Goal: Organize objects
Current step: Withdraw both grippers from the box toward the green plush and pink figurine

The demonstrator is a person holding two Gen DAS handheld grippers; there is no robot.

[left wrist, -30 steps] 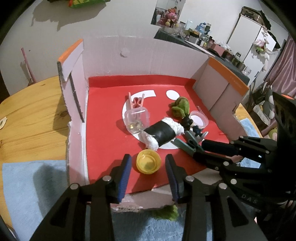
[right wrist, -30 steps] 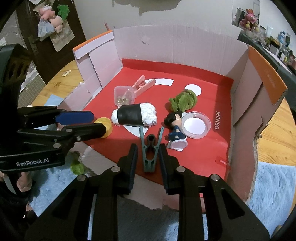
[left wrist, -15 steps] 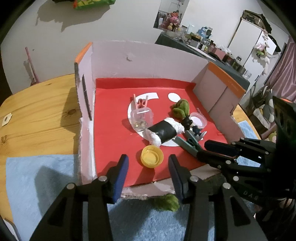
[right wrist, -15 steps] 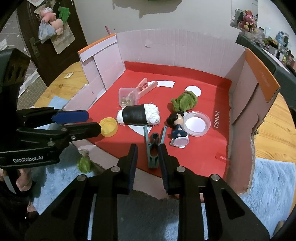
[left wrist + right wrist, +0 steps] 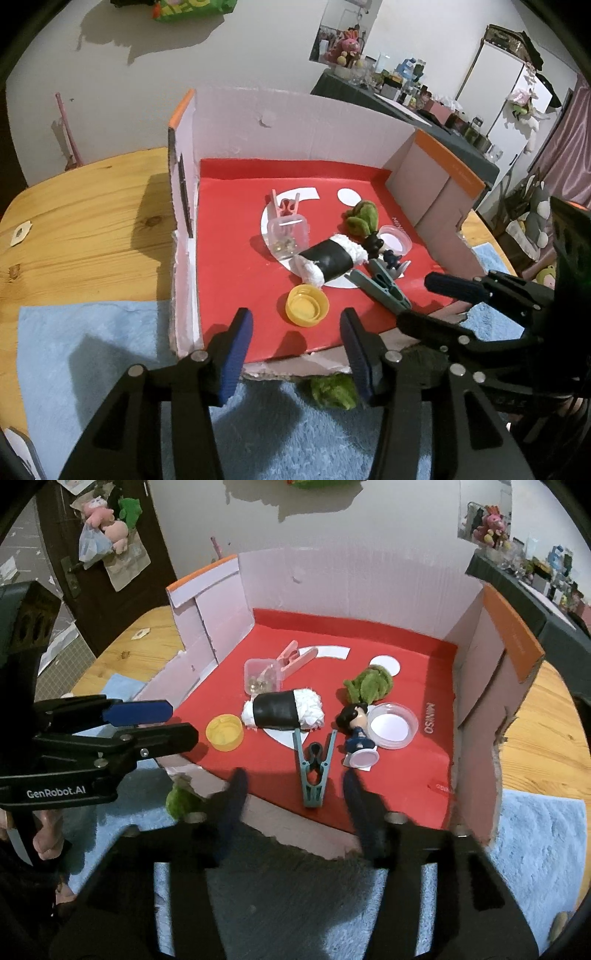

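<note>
An open cardboard box with a red floor (image 5: 229,251) (image 5: 399,775) holds a yellow cap (image 5: 306,305) (image 5: 224,734), a black-and-white sushi plush (image 5: 328,258) (image 5: 282,712), a teal clothespin (image 5: 380,288) (image 5: 314,771), a pink clothespin (image 5: 295,656), a clear small container (image 5: 288,236) (image 5: 260,675), a green plush (image 5: 362,218) (image 5: 369,685), a figurine (image 5: 358,731) and a clear lid (image 5: 393,725). My left gripper (image 5: 295,347) is open and empty at the box's front edge, just before the yellow cap. My right gripper (image 5: 293,794) is open, its fingers either side of the teal clothespin's tail.
A second green plush (image 5: 332,391) (image 5: 181,801) lies outside the box on the blue towel (image 5: 92,350). The box stands on a wooden table (image 5: 85,229). Box walls rise at left, back and right.
Both grippers have pulled back from the box. The right gripper's jaws opened wide and let go of the teal clothespin, which now lies on the red floor.
</note>
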